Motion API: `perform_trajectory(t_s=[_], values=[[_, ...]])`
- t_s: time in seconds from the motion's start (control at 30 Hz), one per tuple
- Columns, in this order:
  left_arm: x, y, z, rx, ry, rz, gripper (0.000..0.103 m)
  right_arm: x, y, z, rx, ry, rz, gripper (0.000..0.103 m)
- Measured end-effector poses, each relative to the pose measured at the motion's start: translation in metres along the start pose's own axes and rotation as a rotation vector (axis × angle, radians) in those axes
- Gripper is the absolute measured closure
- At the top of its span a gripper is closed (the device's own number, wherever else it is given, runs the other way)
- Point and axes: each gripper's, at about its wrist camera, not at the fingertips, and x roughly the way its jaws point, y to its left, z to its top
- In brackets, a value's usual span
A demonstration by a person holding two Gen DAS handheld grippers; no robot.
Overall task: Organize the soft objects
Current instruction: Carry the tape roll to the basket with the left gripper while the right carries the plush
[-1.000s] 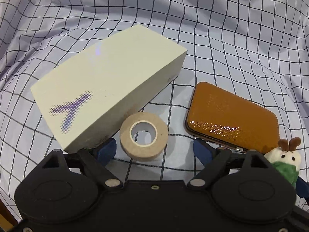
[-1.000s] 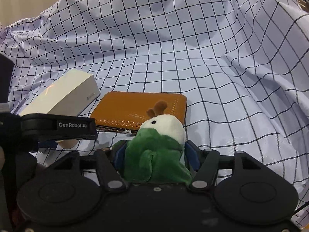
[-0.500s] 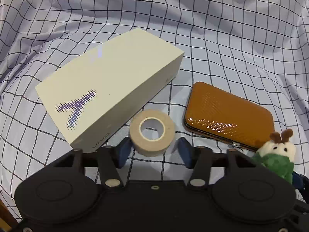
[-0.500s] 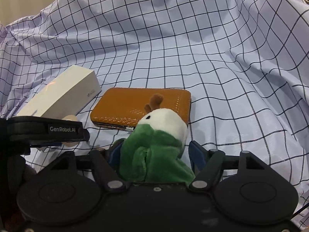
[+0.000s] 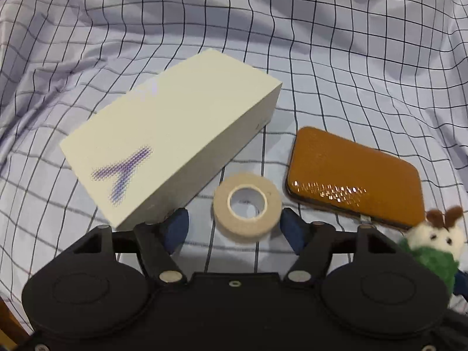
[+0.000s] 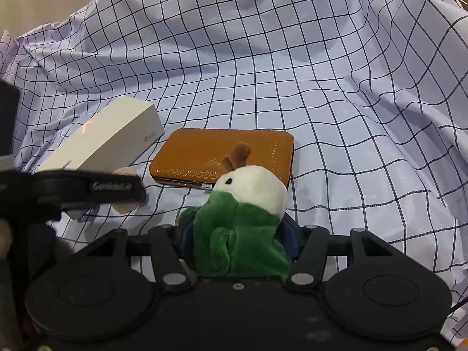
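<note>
Green-white plush toy (image 6: 242,216) (antlered), upright, gripper-held (image 6: 238,234)

checked cloth (image 5: 336,58), box (image 5: 175,143), tape roll (image 5: 247,204), wallet (image 5: 354,178)

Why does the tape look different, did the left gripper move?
Yes. The left gripper slid rightward relative to the white box, so its fingers now straddle the tape roll.

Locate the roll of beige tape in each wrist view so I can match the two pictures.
Left wrist: the tape roll lies flat on the checked cloth, bottom centre, between the left tool's open fingers.
Right wrist: only slivers of it show at left, behind the left tool's black bar.
Shared landmark: the brown case, just right of the roll.
</note>
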Motion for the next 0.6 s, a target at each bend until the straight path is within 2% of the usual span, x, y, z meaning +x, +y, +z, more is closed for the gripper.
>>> perform_trajectory(t_s=[0.07,0.13,0.17,0.2,0.27,0.33,0.6], values=[[0.003,-0.002,0.001,0.004,-0.002,-0.004,0.031,0.000,0.000,0.000,-0.004,0.003,0.000,0.046],[0.005,-0.005,0.000,0.011,-0.003,0.005,0.032,-0.001,0.000,-0.001,-0.002,0.005,-0.003,0.046],[0.004,-0.005,-0.001,0.012,-0.006,0.005,0.037,-0.001,0.000,-0.001,-0.002,0.005,-0.003,0.046],[0.003,-0.005,-0.002,0.014,-0.010,0.002,0.048,-0.002,0.000,-0.001,-0.002,0.005,-0.005,0.046],[0.000,-0.005,-0.003,0.025,-0.011,-0.012,0.056,-0.004,0.001,-0.002,-0.005,0.003,-0.011,0.046],[-0.002,-0.002,-0.003,0.017,0.000,-0.042,0.056,-0.005,0.001,-0.002,-0.003,0.003,-0.015,0.046],[-0.044,0.007,-0.019,0.025,-0.040,-0.047,0.056,-0.039,0.005,-0.009,-0.005,-0.032,-0.011,0.046]])
